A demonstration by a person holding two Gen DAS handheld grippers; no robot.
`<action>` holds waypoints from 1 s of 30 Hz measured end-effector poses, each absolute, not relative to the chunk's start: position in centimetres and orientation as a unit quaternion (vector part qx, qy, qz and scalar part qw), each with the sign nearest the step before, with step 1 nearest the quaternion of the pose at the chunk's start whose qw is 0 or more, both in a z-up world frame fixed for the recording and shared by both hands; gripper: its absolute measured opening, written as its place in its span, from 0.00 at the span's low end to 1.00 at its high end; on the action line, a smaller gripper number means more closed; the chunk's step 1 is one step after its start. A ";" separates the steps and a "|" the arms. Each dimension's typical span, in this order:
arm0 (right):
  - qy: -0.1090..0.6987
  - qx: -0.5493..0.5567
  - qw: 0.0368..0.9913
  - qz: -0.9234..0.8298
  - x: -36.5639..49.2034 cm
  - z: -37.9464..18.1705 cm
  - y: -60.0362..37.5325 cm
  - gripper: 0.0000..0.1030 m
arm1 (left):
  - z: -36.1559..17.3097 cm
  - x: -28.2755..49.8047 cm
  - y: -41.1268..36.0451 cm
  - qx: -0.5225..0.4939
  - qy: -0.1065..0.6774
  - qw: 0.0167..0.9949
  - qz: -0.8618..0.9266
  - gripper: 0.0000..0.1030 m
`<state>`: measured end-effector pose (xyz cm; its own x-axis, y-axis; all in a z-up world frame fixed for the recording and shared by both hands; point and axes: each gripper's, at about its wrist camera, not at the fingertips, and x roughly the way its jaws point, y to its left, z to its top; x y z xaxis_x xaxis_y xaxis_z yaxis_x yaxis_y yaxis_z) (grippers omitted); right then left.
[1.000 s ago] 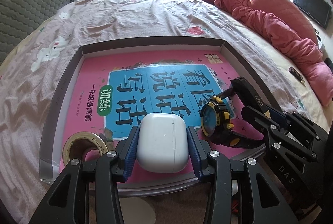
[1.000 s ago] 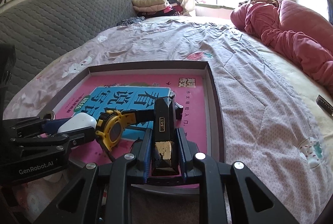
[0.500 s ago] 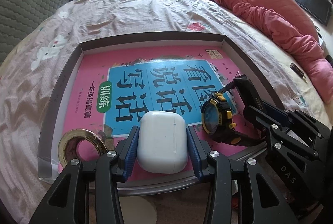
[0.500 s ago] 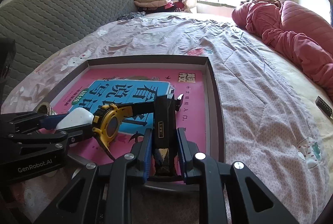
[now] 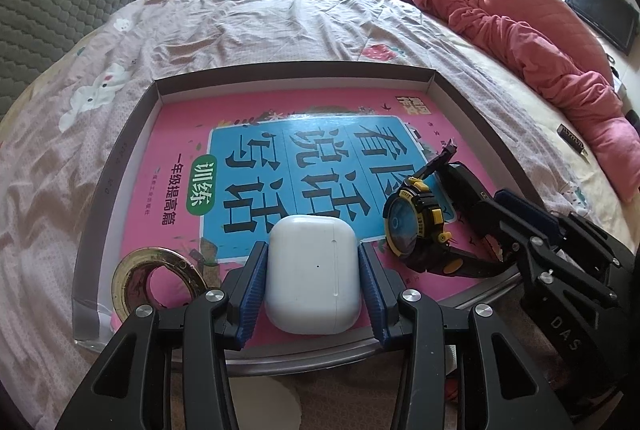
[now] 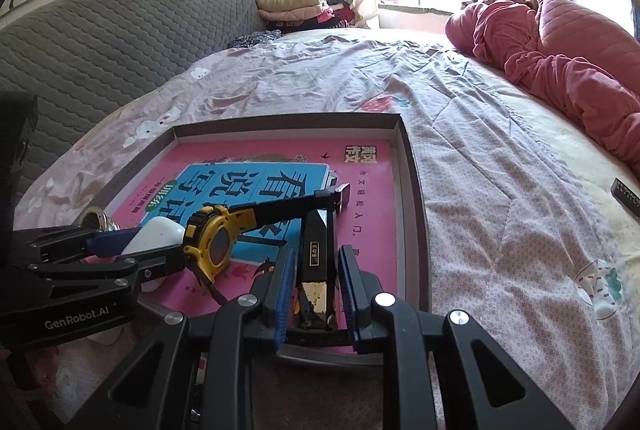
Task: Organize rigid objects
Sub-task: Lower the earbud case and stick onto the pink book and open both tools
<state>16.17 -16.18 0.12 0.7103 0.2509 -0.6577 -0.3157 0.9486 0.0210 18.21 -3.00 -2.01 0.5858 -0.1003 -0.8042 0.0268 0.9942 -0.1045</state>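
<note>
- Your left gripper (image 5: 314, 280) is clamped on a glossy white rounded plastic earbud case (image 5: 313, 272); both blue ribbed pads (image 5: 253, 284) press its sides.
- The case sits at the near edge of a shallow grey cardboard tray (image 5: 132, 134), over a pink and blue workbook cover (image 5: 280, 166) that lines the tray floor.
- Your right gripper (image 6: 314, 290) is closed on a narrow black bar-shaped object with a worn gold end (image 6: 314, 262); the blue pads sit against its two sides, and its far end points into the tray.
- A yellow and black sports wristwatch (image 6: 212, 246) stands tilted on its edge between the two grippers, just beside the black bar, its strap reaching back across the workbook. You cannot tell from either view whether watch and bar touch.
- A brass-coloured metal ring (image 5: 156, 280) lies flat in the tray's near left corner, just left of your left gripper's pad.
- The tray rests on a pink patterned bedsheet (image 5: 240, 26), with a rumpled pink quilt (image 5: 516, 26) well apart at the far right.
- A small dark flat object (image 5: 572, 144) lies on the bed to the right, well outside the tray.
</note>
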 end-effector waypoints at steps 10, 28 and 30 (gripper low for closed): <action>0.339 -0.024 0.926 0.167 16.1 0.6 -16.6 0.23 | -2.0 18.1 -2.9 -0.036 0.452 0.890 -0.035 0.44; 0.333 0.004 0.930 0.157 16.2 0.8 -17.8 0.33 | -1.8 18.4 -2.9 -0.047 0.459 0.886 -0.037 0.46; 0.330 0.004 0.931 0.155 16.1 0.8 -17.9 0.34 | -1.7 18.4 -2.9 -0.044 0.462 0.885 -0.036 0.47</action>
